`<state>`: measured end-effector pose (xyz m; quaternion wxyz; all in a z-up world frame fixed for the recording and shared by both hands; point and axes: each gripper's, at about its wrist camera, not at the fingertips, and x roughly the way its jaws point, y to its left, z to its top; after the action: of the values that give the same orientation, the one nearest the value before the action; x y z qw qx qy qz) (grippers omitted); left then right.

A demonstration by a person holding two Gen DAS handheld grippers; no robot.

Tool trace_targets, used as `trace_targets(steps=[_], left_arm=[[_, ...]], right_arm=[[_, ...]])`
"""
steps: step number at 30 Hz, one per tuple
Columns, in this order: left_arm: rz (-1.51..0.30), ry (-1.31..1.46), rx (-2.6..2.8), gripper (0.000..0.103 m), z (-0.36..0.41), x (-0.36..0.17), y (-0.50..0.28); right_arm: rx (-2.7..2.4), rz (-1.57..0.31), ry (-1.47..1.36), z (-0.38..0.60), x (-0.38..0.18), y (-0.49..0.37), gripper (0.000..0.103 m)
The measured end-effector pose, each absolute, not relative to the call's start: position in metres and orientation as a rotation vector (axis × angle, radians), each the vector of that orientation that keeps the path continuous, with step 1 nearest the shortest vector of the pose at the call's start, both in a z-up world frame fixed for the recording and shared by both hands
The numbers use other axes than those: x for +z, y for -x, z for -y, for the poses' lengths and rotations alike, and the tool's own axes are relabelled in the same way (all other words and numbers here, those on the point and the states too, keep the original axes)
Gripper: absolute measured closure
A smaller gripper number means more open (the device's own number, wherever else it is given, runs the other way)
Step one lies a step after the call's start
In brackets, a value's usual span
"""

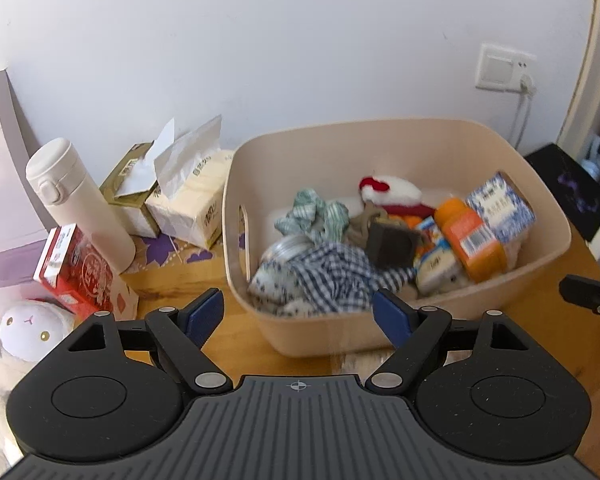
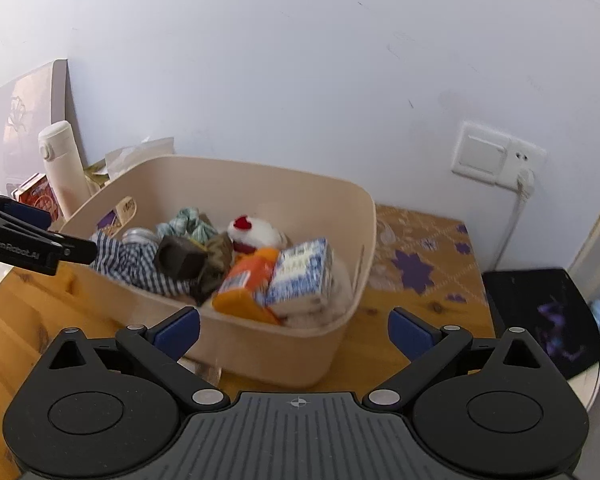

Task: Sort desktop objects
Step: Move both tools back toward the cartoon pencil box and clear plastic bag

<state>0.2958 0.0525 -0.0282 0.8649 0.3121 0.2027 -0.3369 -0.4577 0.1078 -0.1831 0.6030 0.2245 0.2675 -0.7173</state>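
1. Both the left tool [image 1: 298, 314] and the right tool [image 2: 294, 330] are spread wide and hold nothing.
2. The beige bin [image 1: 452, 308] stands on the bench [image 1: 240, 344], already piled with cloths, cartons and a plush toy.
3. Judging by this, one drop-off is done; next comes reaching for the leftover red box [image 1: 76, 268] or white flask [image 1: 76, 196] left of the bin.

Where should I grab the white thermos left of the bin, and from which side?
Grip the white thermos mid-body with the left gripper, coming from the front. It leans among the red box and tissue packs, so only its front looks free; its smooth round body probably suits a side pinch.
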Motion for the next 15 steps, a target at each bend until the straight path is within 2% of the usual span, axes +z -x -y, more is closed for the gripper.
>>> trace_targets(steps=[15], left_arm=[[-0.545,-0.831,-0.772,0.019,-0.080,-0.090,-0.277]], right_arm=[[-1.649,-0.657,-0.635,-0.165,-0.224,0.440,0.000]])
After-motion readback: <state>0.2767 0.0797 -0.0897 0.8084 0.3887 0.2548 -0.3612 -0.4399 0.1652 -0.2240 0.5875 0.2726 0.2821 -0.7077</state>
